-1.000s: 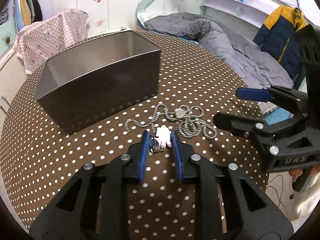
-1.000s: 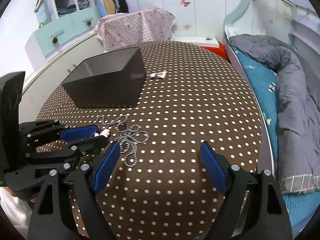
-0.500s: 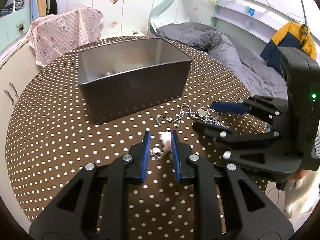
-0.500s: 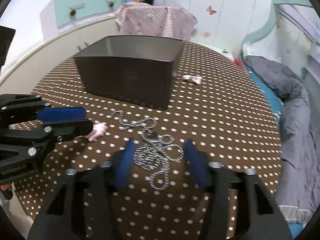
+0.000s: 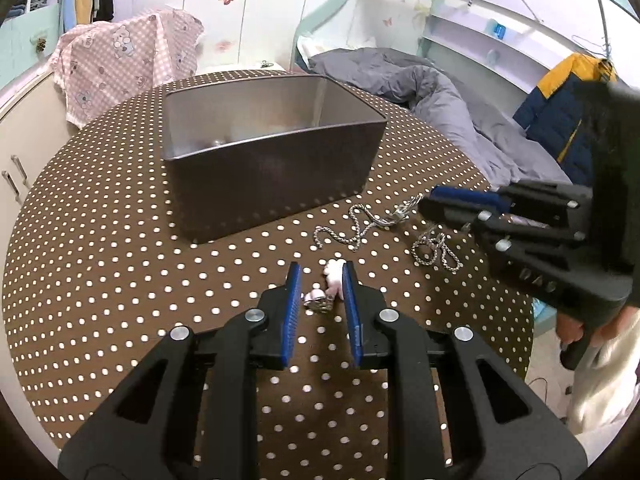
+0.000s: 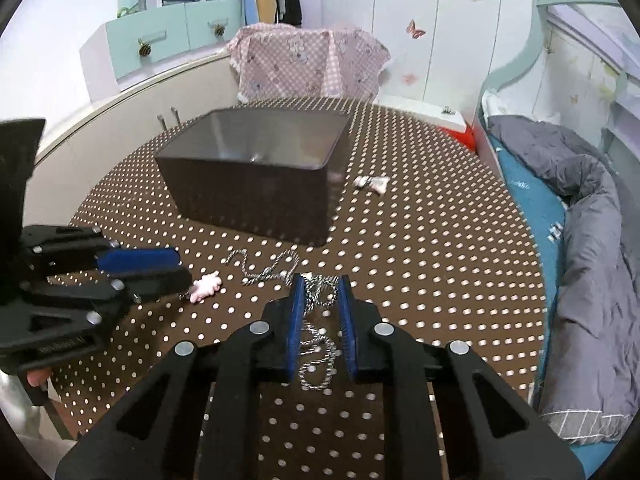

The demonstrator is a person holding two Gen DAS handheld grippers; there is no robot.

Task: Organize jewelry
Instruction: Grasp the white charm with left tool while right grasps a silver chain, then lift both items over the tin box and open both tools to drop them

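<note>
Jaws on both grippers stand partly parted, each straddling an item without a confirmed clamp. Left gripper (image 5: 319, 276): blue pads flank a small pink-and-white charm with a silver ring (image 5: 329, 286); the charm touches the right-hand pad, a gap shows on the other side, so it reads as not yet grasped. Right gripper (image 6: 320, 284): blue pads sit either side of a twisted silver rope chain (image 6: 318, 320), which lies loose on the brown white-dotted tablecloth (image 6: 420, 280) and runs between and ahead of the fingers.

Beyond both jaws stands a dark rectangular metal bin (image 5: 272, 168), open-topped, with something small and indistinct on its floor. Right of the bin, past the right gripper's tips, lies a further small pale trinket (image 6: 373, 183).

Risks, as judged:
- Charm sits off-centre; closing may push it sideways or pinch only the ring, letting it swing or drop.
- Chain is tangled in loops; a pinch on one strand may drag the rest, snag on the bin rim, or slip out.
- Grippers are near one another; simultaneous lifts may collide.
</note>
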